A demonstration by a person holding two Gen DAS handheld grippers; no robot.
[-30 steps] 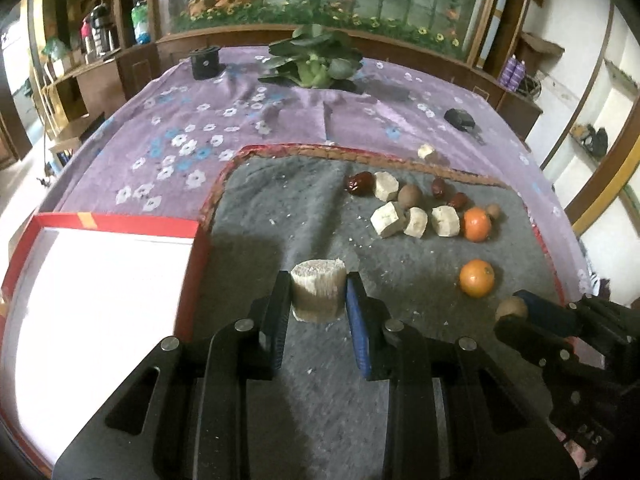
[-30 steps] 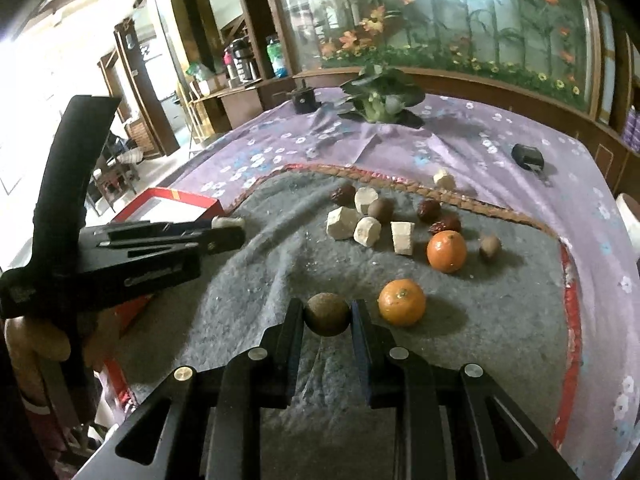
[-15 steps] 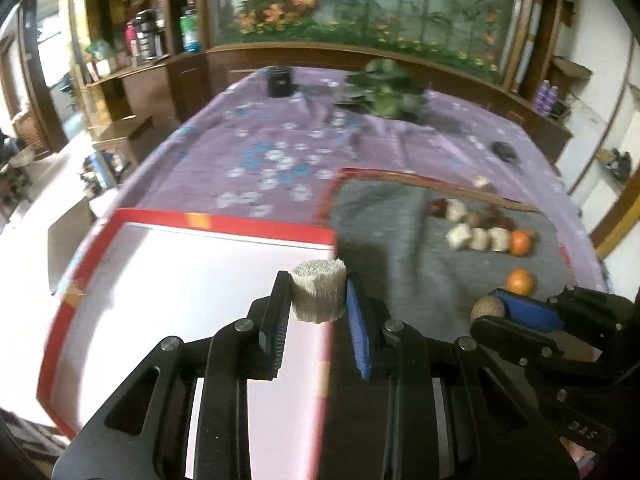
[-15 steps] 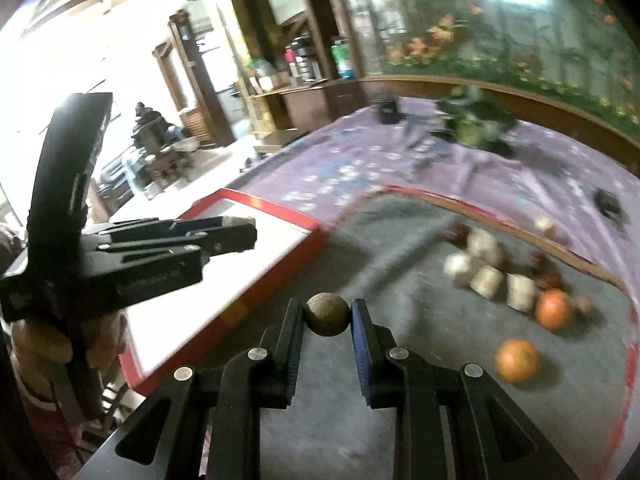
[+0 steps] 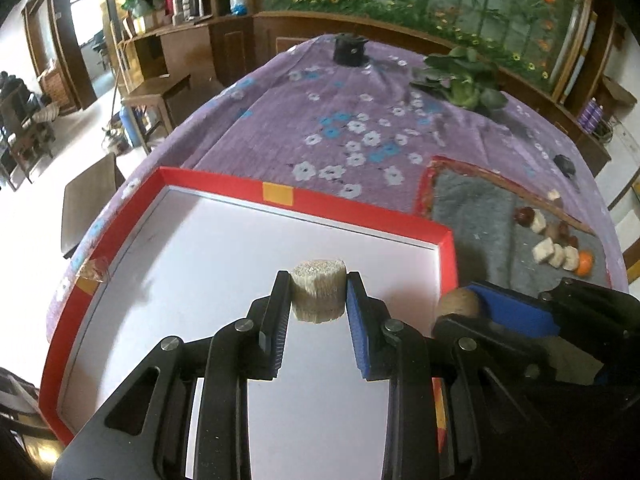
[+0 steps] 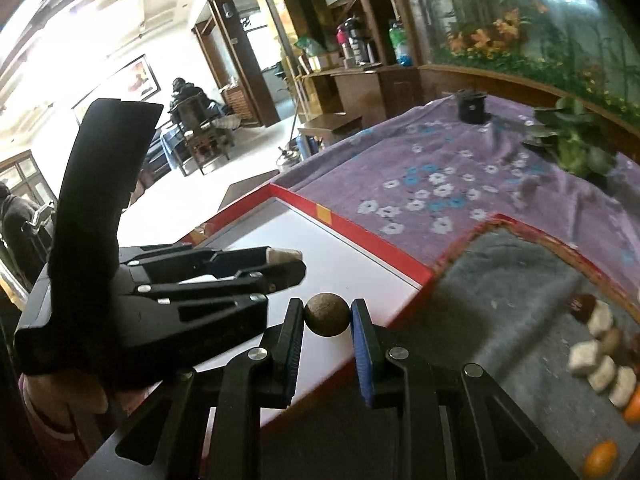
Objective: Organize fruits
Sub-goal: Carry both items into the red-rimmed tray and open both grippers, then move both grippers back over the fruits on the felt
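Observation:
My left gripper (image 5: 318, 300) is shut on a pale fibrous cylinder (image 5: 318, 290), held above the white floor of a red-rimmed tray (image 5: 360, 208). My right gripper (image 6: 326, 316) is shut on a small brown round fruit (image 6: 326, 314), over the tray's near right corner (image 6: 416, 276). It stands just right of the left gripper (image 6: 286, 264); in the left wrist view the brown fruit (image 5: 456, 303) shows beside its blue pad. On the grey mat (image 5: 472, 208) to the right lie pale chunks (image 5: 556, 252), an orange (image 5: 585, 262) and dark dates (image 5: 525, 214).
A purple flowered cloth (image 5: 340, 120) covers the table, with a green plant (image 5: 464, 80), a black cylinder (image 5: 351, 49) and a small black object (image 5: 565, 164) at the back. The table's edge falls off left of the tray. A hand (image 6: 64, 396) holds the left gripper.
Both grippers have swung left, from above the grey mat to over the tray, each carrying its piece. The fruits on the mat have stayed put.

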